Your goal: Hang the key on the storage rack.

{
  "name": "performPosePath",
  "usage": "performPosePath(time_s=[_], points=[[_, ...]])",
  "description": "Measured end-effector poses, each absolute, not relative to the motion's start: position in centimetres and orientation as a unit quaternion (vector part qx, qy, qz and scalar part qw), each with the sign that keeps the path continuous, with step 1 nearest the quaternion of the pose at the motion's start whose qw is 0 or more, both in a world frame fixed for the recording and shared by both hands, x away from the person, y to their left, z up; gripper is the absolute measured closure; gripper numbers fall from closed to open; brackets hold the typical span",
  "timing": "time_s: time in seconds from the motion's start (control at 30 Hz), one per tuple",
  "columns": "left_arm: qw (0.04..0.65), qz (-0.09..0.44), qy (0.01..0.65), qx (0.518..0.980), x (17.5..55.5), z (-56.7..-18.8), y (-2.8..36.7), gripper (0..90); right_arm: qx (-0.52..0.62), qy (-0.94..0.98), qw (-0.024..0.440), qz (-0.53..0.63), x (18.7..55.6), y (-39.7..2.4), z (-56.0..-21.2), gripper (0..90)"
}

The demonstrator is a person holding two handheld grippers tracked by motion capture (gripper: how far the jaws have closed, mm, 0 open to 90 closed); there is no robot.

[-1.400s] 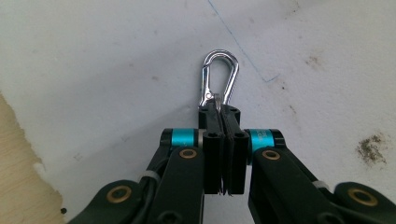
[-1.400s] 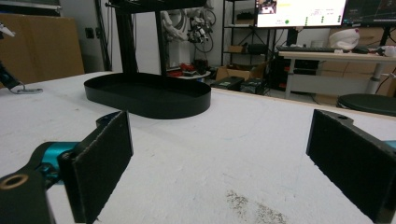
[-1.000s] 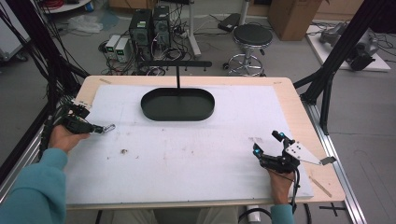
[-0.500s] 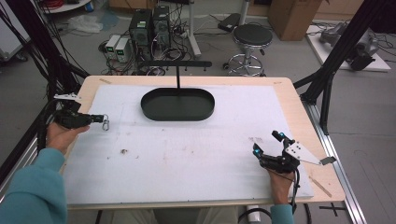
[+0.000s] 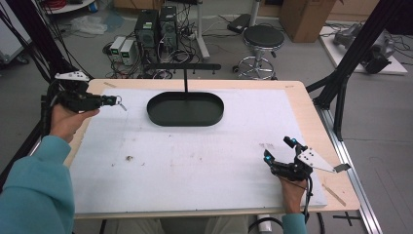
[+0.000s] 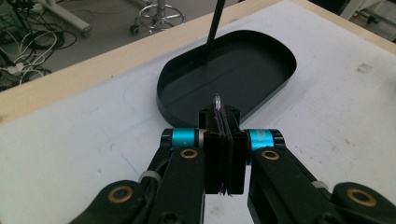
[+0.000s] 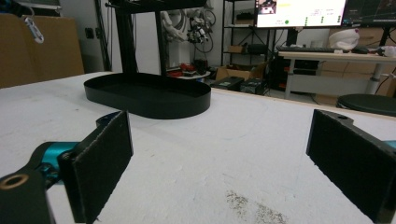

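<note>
High view: nearest the person, the right gripper (image 5: pixel 278 157) rests low on the white mat (image 5: pixel 195 161) at the near right corner, its jaws spread wide apart with nothing between them; the right gripper view confirms this, both black pads well apart over bare mat. Farther up on the left, the left gripper (image 5: pixel 109 101) is held above the mat's far left edge, jaws pressed together on a small metal ring (image 5: pixel 119 102), a keyring by the look of it, whose loop juts just past the tips. In the left gripper view the ring (image 6: pixel 217 103) stands edge-on, a thin sliver pinched between the pads. Beyond it sits the black oval tray (image 5: pixel 185 109), empty, with a thin upright post (image 5: pixel 185 83) rising from its far rim to a crossbar (image 5: pixel 182 67).

The step in hand looks like carrying the ring to the stand, probably to hang it on the crossbar or drop it in the tray; which one I cannot tell. To do it well, keep the grip firm, since only a narrow edge is clamped, and turn the wrist so the loop faces the bar's end before advancing. Approach slowly, clear of the post, and release only once the ring is supported.
</note>
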State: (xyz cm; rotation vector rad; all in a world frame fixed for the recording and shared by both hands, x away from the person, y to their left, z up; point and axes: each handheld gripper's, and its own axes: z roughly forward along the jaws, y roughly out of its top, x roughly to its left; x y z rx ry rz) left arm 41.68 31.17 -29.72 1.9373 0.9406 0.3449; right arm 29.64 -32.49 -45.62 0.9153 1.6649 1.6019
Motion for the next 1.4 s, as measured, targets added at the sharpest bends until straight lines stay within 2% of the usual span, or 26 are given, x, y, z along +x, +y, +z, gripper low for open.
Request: performPosePath(time_s=[0.83, 1.4], points=[[0.439, 0.138, 0.315, 0.83, 47.9, -24.1, 25.3, 88.5, 0.348, 0.634, 0.323, 0.61, 29.6, -32.5, -45.6, 6.6], [0.417, 0.123, 0.296, 0.85, 51.9, -23.6, 22.1, 88.4, 0.349, 0.634, 0.322, 0.61, 29.6, -32.5, -45.6, 6.6]])
